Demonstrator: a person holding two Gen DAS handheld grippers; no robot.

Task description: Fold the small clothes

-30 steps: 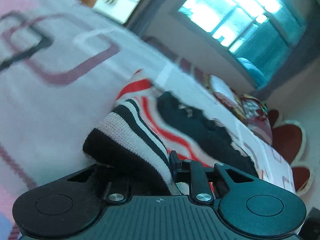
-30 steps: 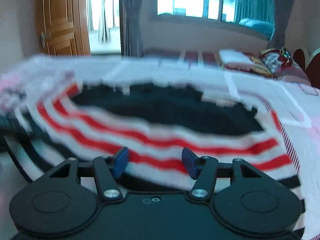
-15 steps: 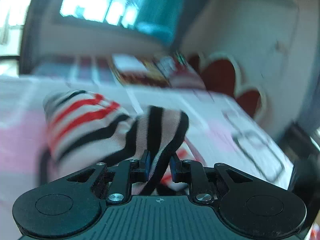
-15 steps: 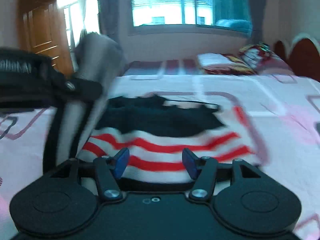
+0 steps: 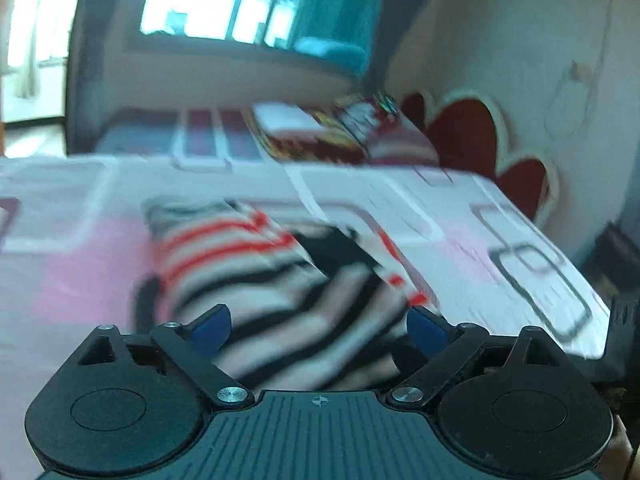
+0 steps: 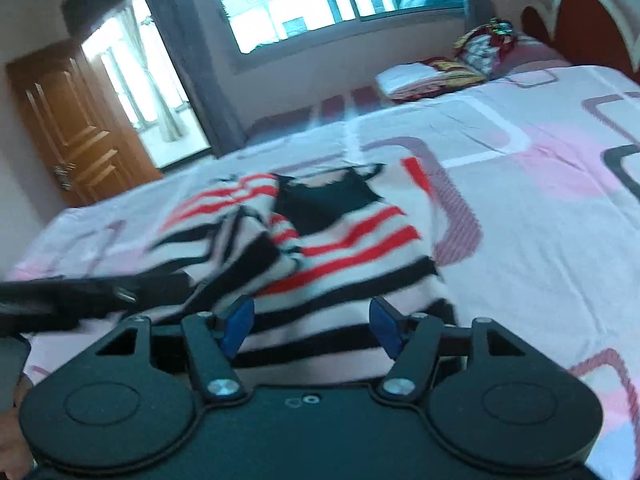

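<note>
A small knit top [image 6: 340,240], white with red and black stripes and a black panel, lies on the pink and white bedsheet [image 6: 540,208]. One striped side is folded over onto its middle. My left gripper [image 5: 318,328] hovers just over the folded part [image 5: 280,280]; its jaws are opening wide and the blue pads [image 5: 210,328] press on nothing. My right gripper [image 6: 311,322] stands over the top's near hem with its jaws opening, and the cloth lies below them, not pinched. The left gripper's dark body [image 6: 60,300] shows blurred at the left of the right wrist view.
Folded bedding and patterned pillows [image 6: 460,64] lie at the head of the bed by a red headboard [image 6: 592,24]. A wooden door [image 6: 76,128] and a window [image 6: 320,0] are beyond the bed. Bare sheet stretches to the right of the top.
My left gripper carried a striped side across the top, then opened and let it go. My right gripper's jaws widened a little and it drew back with a roll.
</note>
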